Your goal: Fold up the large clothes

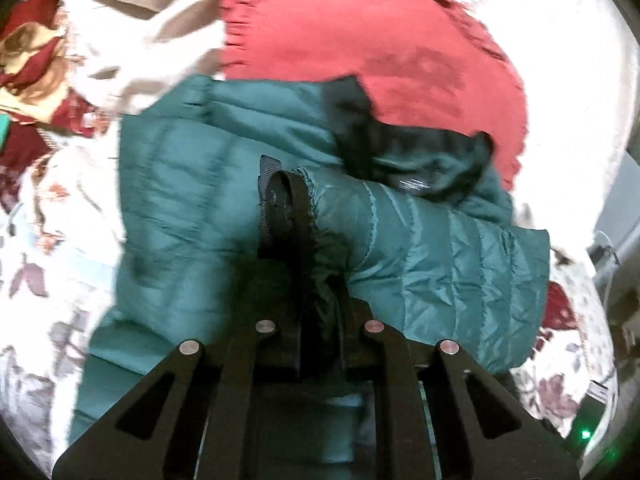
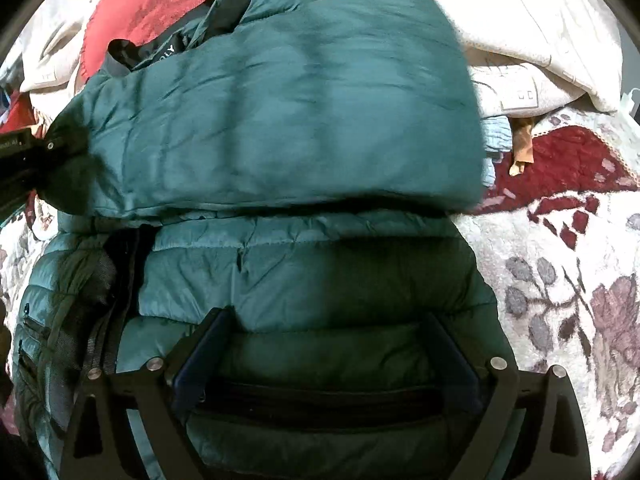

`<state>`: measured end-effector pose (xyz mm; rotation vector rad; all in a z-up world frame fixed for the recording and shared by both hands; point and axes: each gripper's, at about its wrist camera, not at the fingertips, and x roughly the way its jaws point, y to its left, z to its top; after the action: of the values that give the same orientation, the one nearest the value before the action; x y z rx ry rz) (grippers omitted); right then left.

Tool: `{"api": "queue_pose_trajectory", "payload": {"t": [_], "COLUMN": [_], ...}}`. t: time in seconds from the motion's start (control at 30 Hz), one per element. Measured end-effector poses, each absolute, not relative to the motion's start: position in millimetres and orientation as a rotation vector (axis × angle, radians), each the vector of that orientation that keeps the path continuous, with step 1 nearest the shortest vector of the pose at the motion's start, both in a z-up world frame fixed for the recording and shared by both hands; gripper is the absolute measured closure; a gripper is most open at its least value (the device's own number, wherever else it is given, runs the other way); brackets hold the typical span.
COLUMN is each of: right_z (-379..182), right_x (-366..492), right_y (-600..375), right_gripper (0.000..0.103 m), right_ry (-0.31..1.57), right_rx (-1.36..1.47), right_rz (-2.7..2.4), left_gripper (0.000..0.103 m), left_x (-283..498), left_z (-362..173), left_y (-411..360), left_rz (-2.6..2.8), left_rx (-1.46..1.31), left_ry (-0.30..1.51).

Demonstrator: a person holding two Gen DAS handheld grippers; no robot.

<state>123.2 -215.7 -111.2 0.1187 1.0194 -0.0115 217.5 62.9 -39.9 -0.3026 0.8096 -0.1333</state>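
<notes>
Here my left gripper [image 1: 298, 216] is clamped tight on the dark cuff [image 1: 286, 200] of the teal jacket [image 1: 180, 184], so the sleeve [image 1: 448, 256] hangs from my fingers and can be carried across the body for a fold. My right gripper [image 2: 324, 344] stands with its fingers spread wide over the lower part of the jacket, near the dark zip pocket [image 2: 320, 398]; nothing is pinched between them, and I judge it sits there to steady the padded layers while the other side moves. The jacket lies in the middle of the floral bedspread [image 2: 560, 280], already partly doubled, its upper flap lapping over the lower quilted panel. Beyond it, toward the far edge of the bed, a red fringed cloth [image 1: 360, 40] lies under the black collar lining [image 1: 400, 148], and a cream cloth [image 2: 540, 32] is heaped by the far corner. Those heaps crowd the far side, so a fold pushed that way could ride up on them; the near side looks freer
</notes>
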Motion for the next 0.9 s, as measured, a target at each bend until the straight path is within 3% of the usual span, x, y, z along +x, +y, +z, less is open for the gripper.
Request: {"api": "queue_pose_trajectory", "payload": {"t": [0.3, 0.4, 0.47, 0.53, 0.73, 0.8, 0.83, 0.87, 0.9], "right_z": [-112, -112, -112, -107, -49, -43, -42, -42, -43], "right_x": [124, 124, 124, 124, 119, 137, 149, 163, 177], "right_y": [-216, -215, -216, -221, -273, -281, -281, -279, -274], "right_gripper": [0.006, 0.006, 0.006, 0.006, 0.006, 0.023, 0.053, 0.061, 0.061], "right_ry": [1.019, 1.02, 1.021, 1.012, 0.674, 0.658, 0.662, 0.676, 0.682], "right_rx": [0.118, 0.118, 0.12, 0.141, 0.324, 0.321, 0.317, 0.312, 0.297], "right_rz": [-0.01, -0.01, -0.009, 0.007, -0.087, -0.088, -0.056, -0.018, 0.004], "left_gripper": [0.092, 0.081, 0.062, 0.054, 0.051, 0.051, 0.053, 0.065, 0.07], "left_x": [223, 230, 227, 220, 192, 197, 203, 212, 220], "left_z": [-53, -67, -68, -60, -22, -17, -20, -29, -39], "left_y": [116, 115, 122, 132, 147, 123, 111, 94, 83], "left_rz": [0.115, 0.143, 0.176, 0.24, 0.357, 0.242, 0.196, 0.132, 0.1], "left_rx": [-0.295, -0.287, -0.304, -0.321, -0.358, -0.273, -0.228, -0.169, -0.119], "left_ry": [0.849, 0.919, 0.927, 0.887, 0.637, 0.612, 0.632, 0.683, 0.744]}}
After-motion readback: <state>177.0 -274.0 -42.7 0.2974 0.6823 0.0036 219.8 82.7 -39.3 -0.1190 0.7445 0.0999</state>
